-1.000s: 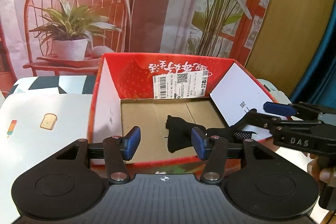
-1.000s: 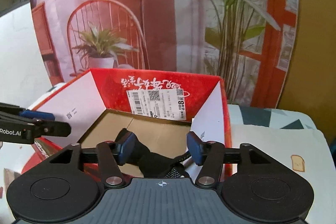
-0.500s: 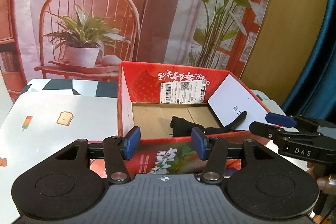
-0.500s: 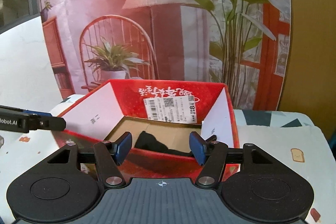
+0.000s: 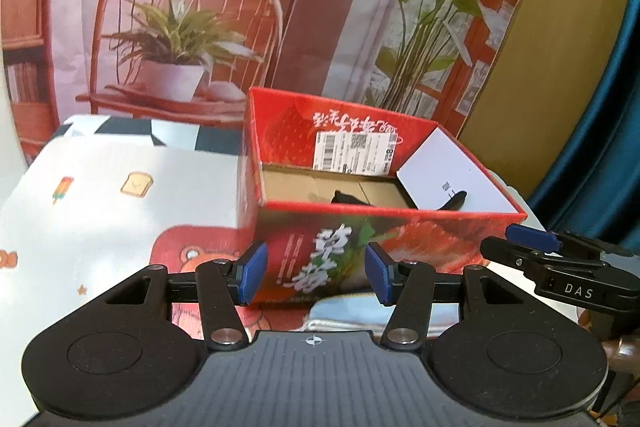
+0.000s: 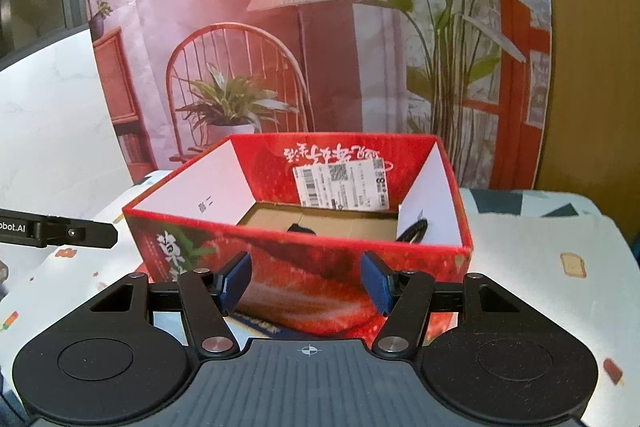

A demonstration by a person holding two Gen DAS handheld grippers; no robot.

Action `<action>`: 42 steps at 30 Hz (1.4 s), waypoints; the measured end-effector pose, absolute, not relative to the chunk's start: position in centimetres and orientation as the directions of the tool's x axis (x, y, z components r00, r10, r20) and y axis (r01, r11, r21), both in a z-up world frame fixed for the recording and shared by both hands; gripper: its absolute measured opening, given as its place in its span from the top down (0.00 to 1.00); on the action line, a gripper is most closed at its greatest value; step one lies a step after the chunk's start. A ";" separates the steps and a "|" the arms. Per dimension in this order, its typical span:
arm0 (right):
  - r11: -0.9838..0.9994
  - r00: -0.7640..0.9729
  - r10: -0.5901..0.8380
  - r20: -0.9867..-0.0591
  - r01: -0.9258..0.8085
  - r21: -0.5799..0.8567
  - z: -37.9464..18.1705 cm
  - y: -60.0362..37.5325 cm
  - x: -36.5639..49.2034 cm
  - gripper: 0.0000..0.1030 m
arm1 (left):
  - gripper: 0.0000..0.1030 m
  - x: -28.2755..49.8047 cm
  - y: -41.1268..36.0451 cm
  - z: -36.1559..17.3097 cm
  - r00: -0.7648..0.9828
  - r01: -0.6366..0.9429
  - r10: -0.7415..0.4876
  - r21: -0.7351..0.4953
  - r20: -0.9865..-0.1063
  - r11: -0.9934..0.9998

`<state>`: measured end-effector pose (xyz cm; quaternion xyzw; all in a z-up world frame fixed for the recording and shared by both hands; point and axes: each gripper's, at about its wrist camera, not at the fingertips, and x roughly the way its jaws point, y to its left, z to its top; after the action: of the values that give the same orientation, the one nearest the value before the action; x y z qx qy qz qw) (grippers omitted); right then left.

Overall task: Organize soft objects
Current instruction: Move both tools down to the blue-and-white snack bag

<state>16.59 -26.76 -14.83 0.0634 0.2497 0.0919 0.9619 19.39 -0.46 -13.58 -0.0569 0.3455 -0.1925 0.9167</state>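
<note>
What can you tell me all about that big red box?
The red box looks like cardboard, open at the top, printed outside with strawberries, green leaves and white writing. Its far inner wall is red with a white barcode label; the side walls are white inside and the floor is plain brown. A black cloth thing lies on that floor, mostly hidden by the near wall. The box stands upright on a tablecloth with cartoon pictures. Neither gripper touches it.

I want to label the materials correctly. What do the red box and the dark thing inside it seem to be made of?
The red box looks like printed cardboard: glossy red strawberry print outside, plain brown corrugated-looking floor with a fold seam, white inner flaps. The dark thing is probably soft black fabric, since it lies limp and matte with no shine, but only a small part shows over the rim, so this is uncertain.
</note>
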 end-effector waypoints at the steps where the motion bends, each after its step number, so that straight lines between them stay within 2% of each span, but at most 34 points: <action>1: 0.974 0.857 0.212 -0.470 -0.146 0.173 -15.0 -26.7 16.4 0.45 | 0.45 19.4 -0.3 -13.8 0.683 0.312 -0.395 -0.244 -0.615 0.918; 17: 0.960 0.798 0.251 -0.547 -0.135 0.244 -19.9 -24.4 14.4 0.44 | 0.45 18.8 -1.2 -18.6 0.571 0.326 -0.441 -0.302 -0.692 0.896; 26: 0.941 0.788 0.262 -0.558 -0.079 0.329 -22.6 -24.8 12.7 0.39 | 0.45 18.0 -1.2 -20.3 0.533 0.338 -0.453 -0.312 -0.714 0.888; 42: 0.925 0.742 0.311 -0.594 -0.093 0.368 -22.1 -24.5 12.3 0.34 | 0.45 17.3 -0.8 -21.0 0.501 0.361 -0.484 -0.335 -0.718 0.870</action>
<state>12.30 -24.54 -22.08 0.1595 0.3418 0.1098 0.9196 17.25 -0.84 -21.01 -0.0707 0.4358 -0.2445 0.8633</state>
